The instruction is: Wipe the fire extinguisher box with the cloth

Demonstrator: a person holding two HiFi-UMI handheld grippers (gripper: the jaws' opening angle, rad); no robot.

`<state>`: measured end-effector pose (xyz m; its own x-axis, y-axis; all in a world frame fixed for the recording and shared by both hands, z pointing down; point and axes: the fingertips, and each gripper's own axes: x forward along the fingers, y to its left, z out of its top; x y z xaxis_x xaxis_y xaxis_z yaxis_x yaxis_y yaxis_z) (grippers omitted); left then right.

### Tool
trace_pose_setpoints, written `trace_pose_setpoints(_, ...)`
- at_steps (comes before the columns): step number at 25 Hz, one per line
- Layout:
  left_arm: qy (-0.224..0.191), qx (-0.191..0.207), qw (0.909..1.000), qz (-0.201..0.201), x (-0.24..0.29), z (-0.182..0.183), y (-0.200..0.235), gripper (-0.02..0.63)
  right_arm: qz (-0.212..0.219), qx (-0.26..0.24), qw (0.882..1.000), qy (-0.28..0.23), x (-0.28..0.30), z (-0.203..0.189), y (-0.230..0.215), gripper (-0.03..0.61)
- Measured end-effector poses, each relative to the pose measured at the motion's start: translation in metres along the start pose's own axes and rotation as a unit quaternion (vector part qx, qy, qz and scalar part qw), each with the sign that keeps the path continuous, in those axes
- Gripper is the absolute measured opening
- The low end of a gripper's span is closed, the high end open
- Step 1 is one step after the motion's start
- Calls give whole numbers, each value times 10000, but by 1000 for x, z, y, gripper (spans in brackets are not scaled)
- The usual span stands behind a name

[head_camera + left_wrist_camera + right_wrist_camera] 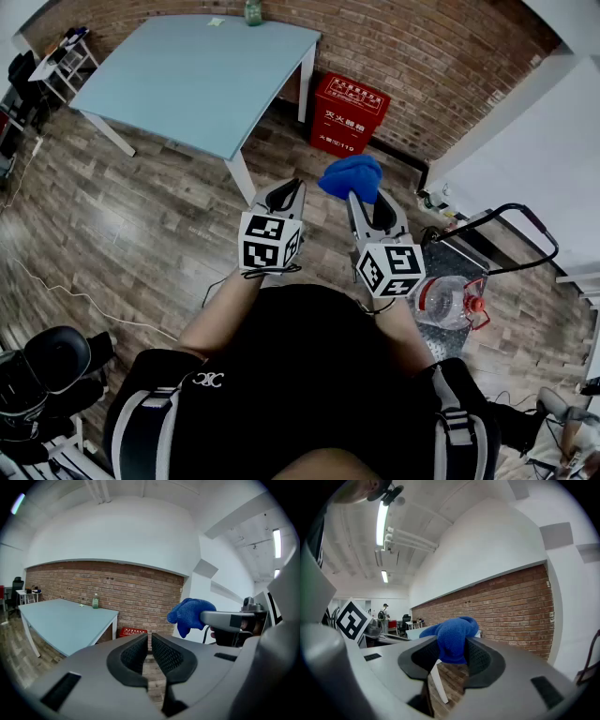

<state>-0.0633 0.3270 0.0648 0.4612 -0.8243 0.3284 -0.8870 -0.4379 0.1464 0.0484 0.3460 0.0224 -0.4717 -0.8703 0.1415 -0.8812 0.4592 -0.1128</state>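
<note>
The red fire extinguisher box [349, 112] stands on the wood floor against the brick wall, ahead of both grippers; it also shows low in the left gripper view [133, 632]. My right gripper [364, 199] is shut on a bunched blue cloth [352, 176], held in the air short of the box. In the right gripper view the cloth [453, 638] bulges up between the jaws of the right gripper [452, 657]. My left gripper [289, 194] hovers just left of it, shut with nothing in it [150, 641]. The cloth [190, 613] appears to its right.
A light blue table [197, 75] with a green bottle [253, 11] stands to the box's left. A wire cart with a water jug [452, 300] is at the right by a white wall. A black chair [47, 366] sits at lower left.
</note>
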Motion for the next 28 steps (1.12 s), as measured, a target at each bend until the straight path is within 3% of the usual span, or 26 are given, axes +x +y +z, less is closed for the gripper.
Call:
trace_pose_setpoints(5,16,109,9999,-34,-18,-1,34,34,-209,-155,9996,-70,15,2,30,164)
trace_pose_setpoints(9,-27,428,9990,-101,-27,-2,52,34,-388,-113,9991,-132,21,5,49,164)
trace_pose_setpoints(13,102,292,9989,-359,-24,-11,55,34,-567,-121,9983,-48,19,-2,57,164)
trace_pose_setpoints(22,341,201,9958,-828,4,-15,44,34,-996,63,9950,99,22,-12,31,164)
trace_pose_setpoints(28,422,293,9949,-863,41,-8,47,34,-1087,157,9939,30,45,-11,-4,164)
